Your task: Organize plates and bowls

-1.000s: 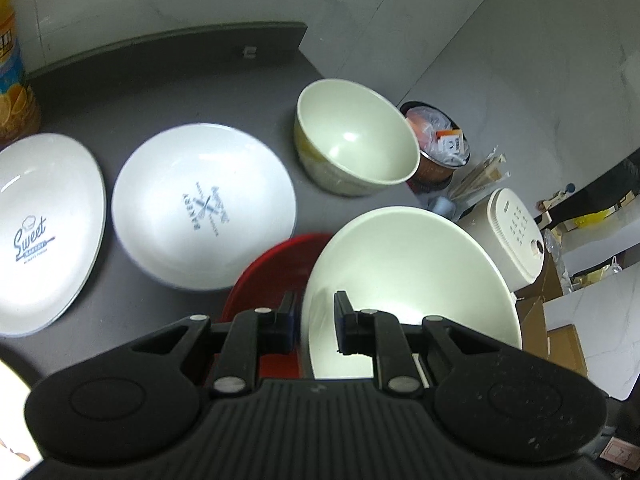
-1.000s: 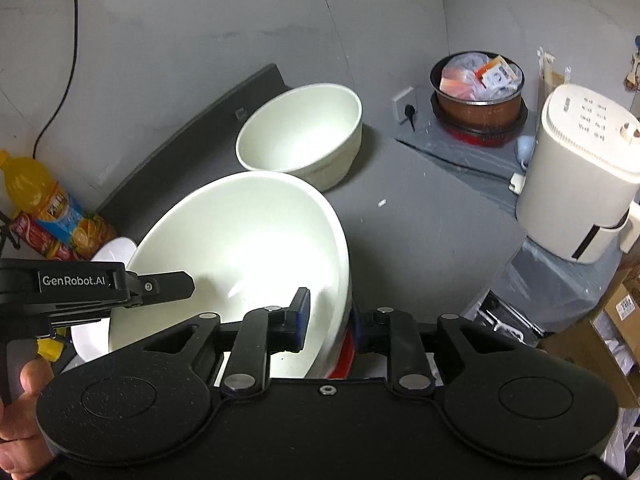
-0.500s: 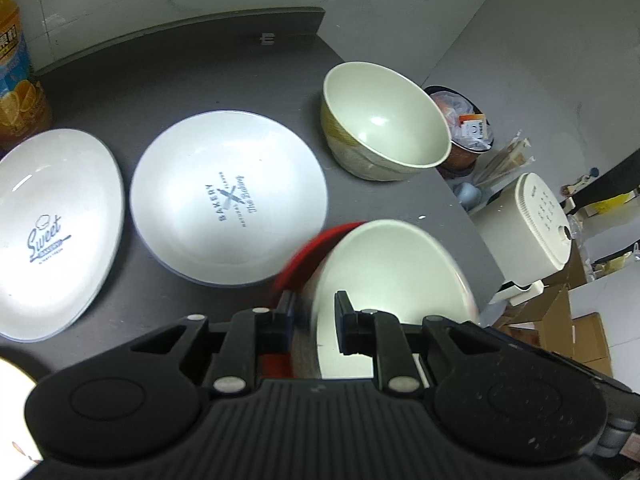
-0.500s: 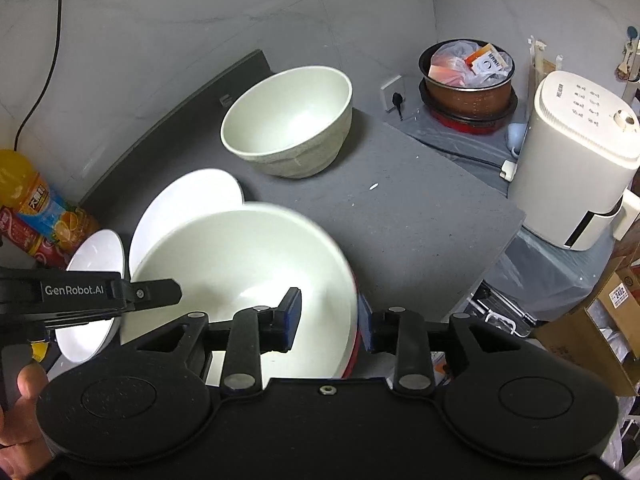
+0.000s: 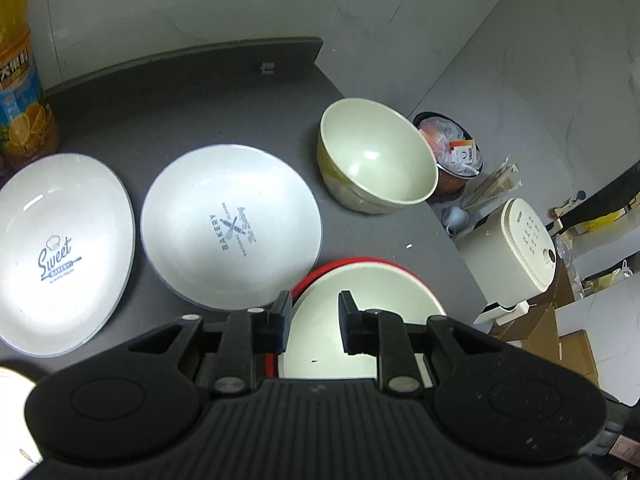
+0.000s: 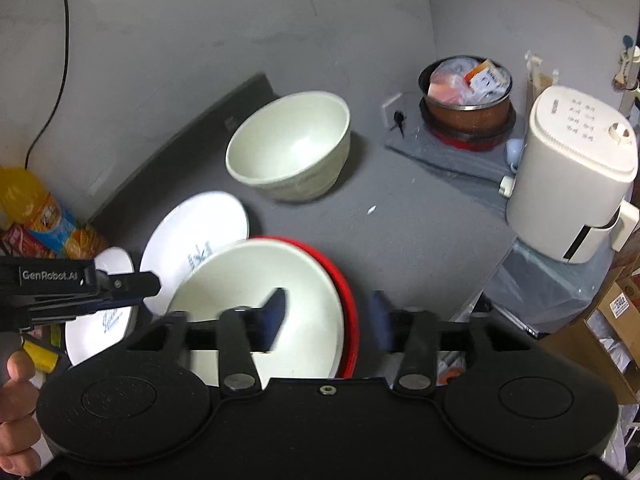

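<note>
Two nested bowls: cream bowl (image 6: 256,300) inside red bowl (image 6: 348,300), glazed, slippery (likely breakable); rims straddled between opening right gripper (image 6: 329,320) and left gripper (image 5: 313,322), seemingly released.

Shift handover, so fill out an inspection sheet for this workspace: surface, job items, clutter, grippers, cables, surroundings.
Surface: dark grey counter, a white speck near its edge.
Job's things: cream bowl nested in red bowl; second cream bowl apart; Bakery plate and Sweet plate side by side.
Clutter: juice bottle.
Grippers: left gripper and right gripper both opening, straddling the nested bowls' rims.
Cables: black cable on the wall.
Surroundings: white appliance, filled pot, cardboard boxes.
</note>
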Demonstrator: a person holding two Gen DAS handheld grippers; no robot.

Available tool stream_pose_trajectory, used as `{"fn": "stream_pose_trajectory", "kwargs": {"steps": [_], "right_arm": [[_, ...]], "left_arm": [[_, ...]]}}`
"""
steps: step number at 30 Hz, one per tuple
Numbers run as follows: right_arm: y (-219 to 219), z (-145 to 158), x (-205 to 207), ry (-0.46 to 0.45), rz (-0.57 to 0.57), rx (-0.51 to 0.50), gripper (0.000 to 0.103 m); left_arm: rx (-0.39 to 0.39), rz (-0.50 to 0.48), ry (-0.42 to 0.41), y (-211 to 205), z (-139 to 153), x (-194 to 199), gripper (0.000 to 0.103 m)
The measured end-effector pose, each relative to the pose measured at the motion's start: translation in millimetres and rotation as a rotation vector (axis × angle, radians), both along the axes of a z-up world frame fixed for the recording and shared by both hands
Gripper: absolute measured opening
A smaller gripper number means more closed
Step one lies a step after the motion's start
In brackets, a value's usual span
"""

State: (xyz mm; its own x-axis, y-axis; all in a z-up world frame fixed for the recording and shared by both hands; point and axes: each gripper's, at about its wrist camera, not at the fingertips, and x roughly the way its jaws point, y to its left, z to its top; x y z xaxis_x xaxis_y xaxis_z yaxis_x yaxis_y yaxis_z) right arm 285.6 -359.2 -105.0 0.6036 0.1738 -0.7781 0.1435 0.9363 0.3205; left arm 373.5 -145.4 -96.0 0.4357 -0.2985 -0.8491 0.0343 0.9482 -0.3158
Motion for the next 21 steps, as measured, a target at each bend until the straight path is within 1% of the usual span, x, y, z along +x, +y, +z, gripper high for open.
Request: {"fn": "stream_pose_trajectory", "kwargs": {"steps": [1,4,9,12,17,21], "right_arm": [[-3.2,1.3,0.0,-0.008,-0.004,0.007,0.062],[-11.9,3.4,3.2,-0.020,-0.008,0.029,0.064],[-22.5,7.4,14.4,-0.055,0.005,0.058,0.067],[-27.6,7.5,26.4,-0.062,0.011,0.066,0.067],[-33.6,5.3,48.1,-0.058,0.036,0.082,0.067],[-36.6,0.2,70.7,-0.050,0.070,0.087,0.067]], "left_arm": [[0.005,-0.002,-0.003,-0.9,2.0,1.0,0.025],[0.016,0.001,-0.018,-4.4,6.4,4.0,0.032],[0.038,0.019,-0.036,-11.2,9.2,15.3,0.052],[0.046,0.036,-0.042,-14.7,9.6,24.8,0.054],[0.040,0.062,-0.040,-20.0,6.0,44.2,0.055],[0.031,0.091,-0.020,-24.5,-1.3,63.7,0.055]]}}
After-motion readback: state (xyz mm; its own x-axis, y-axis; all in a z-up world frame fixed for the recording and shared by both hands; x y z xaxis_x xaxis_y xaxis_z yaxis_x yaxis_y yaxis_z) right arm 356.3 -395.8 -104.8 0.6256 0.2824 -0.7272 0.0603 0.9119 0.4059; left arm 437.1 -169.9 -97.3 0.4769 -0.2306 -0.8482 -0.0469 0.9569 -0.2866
